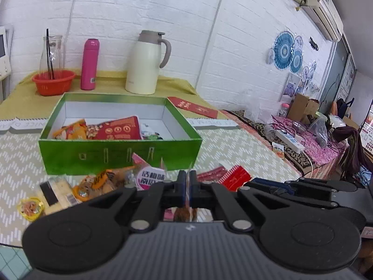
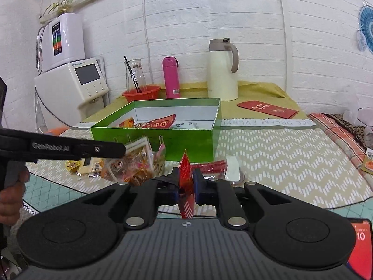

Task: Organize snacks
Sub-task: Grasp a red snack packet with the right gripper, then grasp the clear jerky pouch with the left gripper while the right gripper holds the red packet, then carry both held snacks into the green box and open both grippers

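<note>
An open green box (image 1: 116,154) (image 2: 191,144) sits on the table with a red packet (image 1: 116,129) (image 2: 160,122) and an orange packet (image 1: 70,130) inside. Loose snacks (image 1: 98,184) (image 2: 130,165) lie in front of it. My left gripper (image 1: 188,187) is shut on a clear-wrapped brown snack (image 1: 184,213), just in front of the box. It appears from the side in the right wrist view (image 2: 122,150). My right gripper (image 2: 186,186) is shut on a small red packet (image 2: 185,186) held upright; that packet also shows in the left wrist view (image 1: 235,177).
A cream thermos jug (image 1: 145,63) (image 2: 222,70), pink bottle (image 1: 89,64) (image 2: 171,80), red basket (image 1: 53,81) (image 2: 141,93) with a glass carafe stand behind the box. A red envelope (image 1: 193,107) (image 2: 268,109) lies right of it. A water dispenser (image 2: 72,81) stands left. A cluttered side table (image 1: 303,135) is at the right.
</note>
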Demonstrator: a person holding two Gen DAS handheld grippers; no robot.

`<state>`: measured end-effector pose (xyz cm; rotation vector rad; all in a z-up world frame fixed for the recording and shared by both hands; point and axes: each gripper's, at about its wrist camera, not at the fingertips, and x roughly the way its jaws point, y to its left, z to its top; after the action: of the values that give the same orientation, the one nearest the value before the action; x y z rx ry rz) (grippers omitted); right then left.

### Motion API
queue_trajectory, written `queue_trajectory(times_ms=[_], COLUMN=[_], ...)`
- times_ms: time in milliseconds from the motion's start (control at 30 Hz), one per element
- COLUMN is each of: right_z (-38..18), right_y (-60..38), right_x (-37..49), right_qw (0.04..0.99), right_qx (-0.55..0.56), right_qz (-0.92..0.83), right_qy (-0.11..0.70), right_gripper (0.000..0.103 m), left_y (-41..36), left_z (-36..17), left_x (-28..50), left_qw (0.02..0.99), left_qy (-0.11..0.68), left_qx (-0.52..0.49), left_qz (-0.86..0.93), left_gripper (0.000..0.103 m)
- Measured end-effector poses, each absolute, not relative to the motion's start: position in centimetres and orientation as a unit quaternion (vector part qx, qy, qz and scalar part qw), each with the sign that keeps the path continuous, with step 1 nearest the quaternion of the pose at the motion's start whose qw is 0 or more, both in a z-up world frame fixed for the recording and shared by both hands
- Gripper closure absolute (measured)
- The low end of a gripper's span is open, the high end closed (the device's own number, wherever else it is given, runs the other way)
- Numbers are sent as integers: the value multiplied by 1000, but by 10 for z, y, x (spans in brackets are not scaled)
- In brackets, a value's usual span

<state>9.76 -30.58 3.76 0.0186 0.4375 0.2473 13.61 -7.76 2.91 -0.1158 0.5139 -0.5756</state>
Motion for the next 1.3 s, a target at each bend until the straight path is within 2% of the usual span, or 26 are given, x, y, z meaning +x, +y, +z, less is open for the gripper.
queue_trajectory(times_ms=[133, 400, 433, 500, 533, 700, 867, 1033, 1067, 1100, 1300], right_z=[41, 54, 53, 50, 48, 34, 25, 24, 24, 24, 32], right_y=[-301, -297, -296, -297, -298, -307, -309, -307, -307, -307, -309], right_x=[114, 122, 122, 121, 120, 118, 118, 114, 115, 115, 114], right_qw=[966, 970, 970, 969, 968, 964, 960, 959, 958, 958, 958], right_qx=[12, 8, 7, 7, 9, 29, 49, 48, 46, 44, 53], right_qz=[135, 139, 140, 142, 142, 135, 138, 140, 141, 142, 155], right_qy=[218, 198, 198, 203, 207, 228, 240, 243, 244, 245, 235], right_gripper=[84, 84, 84, 84, 83, 83, 83, 83, 83, 83, 83], left_y=[-63, -65, -67, -68, -65, -48, -44, -59, -63, -67, -66], left_z=[41, 33, 28, 18, 13, -7, -39, -45, -44, -44, -24], left_x=[150, 156, 155, 150, 146, 132, 153, 170, 172, 175, 165], left_qw=[921, 917, 917, 918, 921, 921, 876, 874, 875, 875, 881], left_qy=[251, 262, 266, 281, 280, 301, 368, 357, 358, 365, 348], left_qx=[-84, -51, -41, -32, -39, -68, -183, -216, -205, -189, -161], left_qz=[-286, -296, -293, -280, -270, -237, -252, -250, -255, -255, -276], left_gripper=[103, 102, 97, 49, 33, 33, 33, 34, 62, 75, 76])
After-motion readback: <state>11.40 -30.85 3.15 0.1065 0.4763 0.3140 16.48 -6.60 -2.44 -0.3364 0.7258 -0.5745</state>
